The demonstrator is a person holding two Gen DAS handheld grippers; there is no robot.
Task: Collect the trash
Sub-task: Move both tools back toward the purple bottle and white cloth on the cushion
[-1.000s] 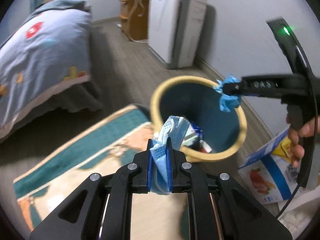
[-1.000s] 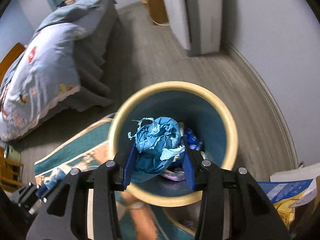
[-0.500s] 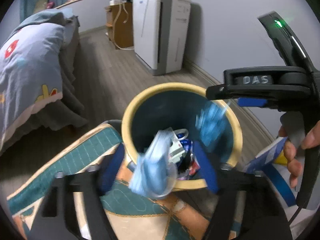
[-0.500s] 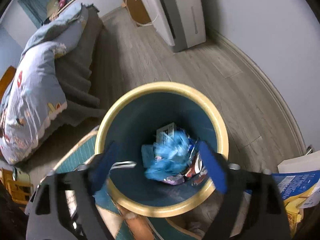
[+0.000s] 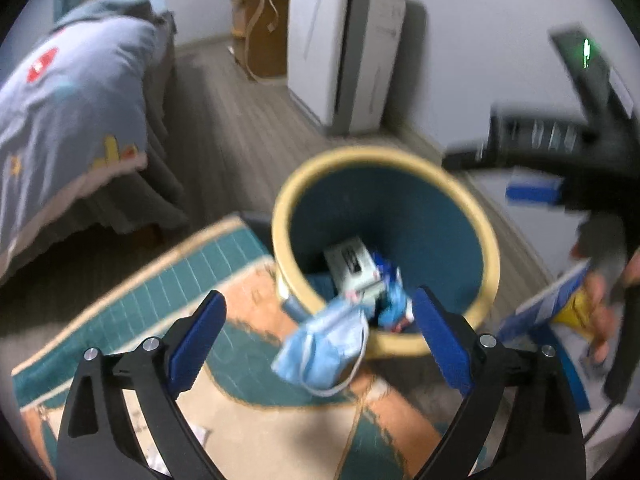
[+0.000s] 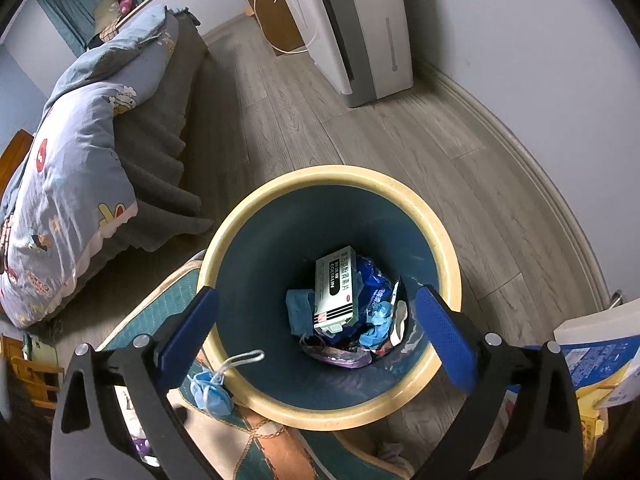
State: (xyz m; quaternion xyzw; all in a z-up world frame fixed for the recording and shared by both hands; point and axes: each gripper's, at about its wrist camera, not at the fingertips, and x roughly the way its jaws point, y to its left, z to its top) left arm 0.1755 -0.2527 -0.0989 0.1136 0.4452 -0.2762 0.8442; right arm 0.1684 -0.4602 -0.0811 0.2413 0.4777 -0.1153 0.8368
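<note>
Over the bin, left wrist view:
My left gripper (image 5: 316,320): jaws spread wide, having just been opening; nothing is clamped, though the face mask (image 5: 326,344) sits in the gap between the blue pads.
Face mask: pale blue, loose, over the near rim of the trash bin (image 5: 490,248) and the rug (image 5: 192,280); whether it touches the rim I cannot tell through the blur.
Bin contents: a white box (image 5: 352,264) and blue scraps at the bottom.
Around: bed (image 5: 60,120) at left, white appliance (image 5: 344,48) against the wall, a blue-and-yellow package (image 5: 560,304) at right.
In the way: my right gripper (image 5: 532,190) crosses the upper right, over the far side of the bin.
Hard to make out: the whole frame is smeared; my right hand (image 5: 600,300) is a blur.

Above the bin, right wrist view:
My right gripper (image 6: 316,332): jaws fully apart, having just been opening, with nothing between the pads.
Trash bin (image 6: 448,264): yellow rim, teal inside, directly below the open jaws.
Inside: a green-and-white box (image 6: 335,290), a crumpled blue wad (image 6: 378,322), dark blue wrappers.
Face mask (image 6: 210,392): outside the bin, against the near left rim, its ear loop lying over the rim.
Around: bed (image 6: 72,184), white appliance (image 6: 360,28), blue-and-yellow package (image 6: 592,364) at right.
Cut off: the rug (image 6: 280,456) is largely behind my gripper's black arms.
</note>
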